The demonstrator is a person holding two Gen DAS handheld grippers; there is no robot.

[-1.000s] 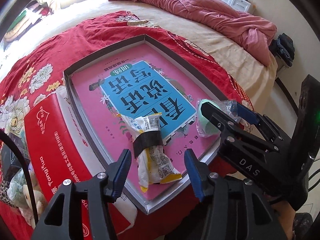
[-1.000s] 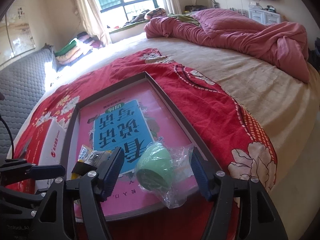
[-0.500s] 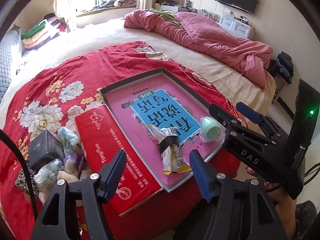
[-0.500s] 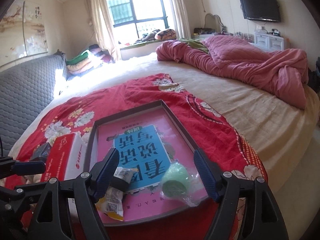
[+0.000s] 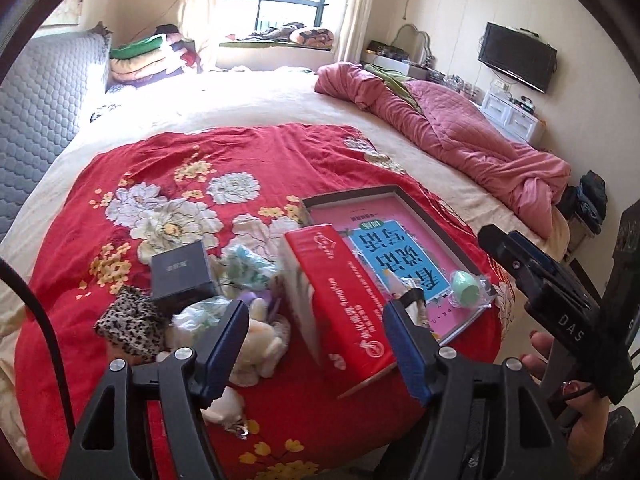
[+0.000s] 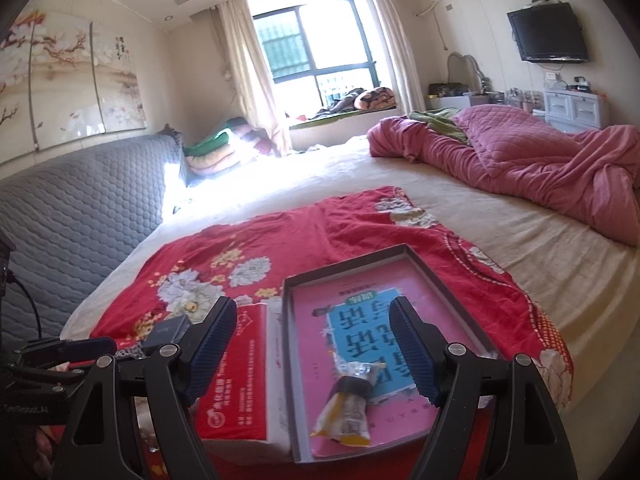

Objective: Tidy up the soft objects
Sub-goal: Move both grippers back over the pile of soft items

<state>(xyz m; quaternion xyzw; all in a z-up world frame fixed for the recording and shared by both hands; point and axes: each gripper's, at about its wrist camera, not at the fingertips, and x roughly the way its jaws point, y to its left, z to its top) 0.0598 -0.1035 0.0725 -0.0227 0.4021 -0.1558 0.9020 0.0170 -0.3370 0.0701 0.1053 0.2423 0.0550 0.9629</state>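
A grey-rimmed tray (image 5: 434,216) with a pink lining lies on the red floral blanket; it also shows in the right wrist view (image 6: 440,280). In it lie a yellow snack packet (image 6: 346,412) and a green soft ball in clear plastic (image 5: 466,286). A heap of soft things lies left of the tray: a leopard-print cloth (image 5: 130,322), wrapped bundles (image 5: 248,268) and a cream plush toy (image 5: 260,350). My left gripper (image 5: 316,354) is open and empty, above the heap and the red box. My right gripper (image 6: 314,354) is open and empty, above the tray's near end.
A red box (image 5: 344,304) lies between the heap and the tray. A small black box (image 5: 182,274) sits in the heap. A pink quilt (image 5: 460,136) is bunched at the far right of the bed. A grey padded headboard (image 6: 72,216) stands at the left.
Both grippers have pulled back and up from the tray, leaving the snack packet and green ball in it. The left gripper has swung left, bringing the heap of soft things into view.
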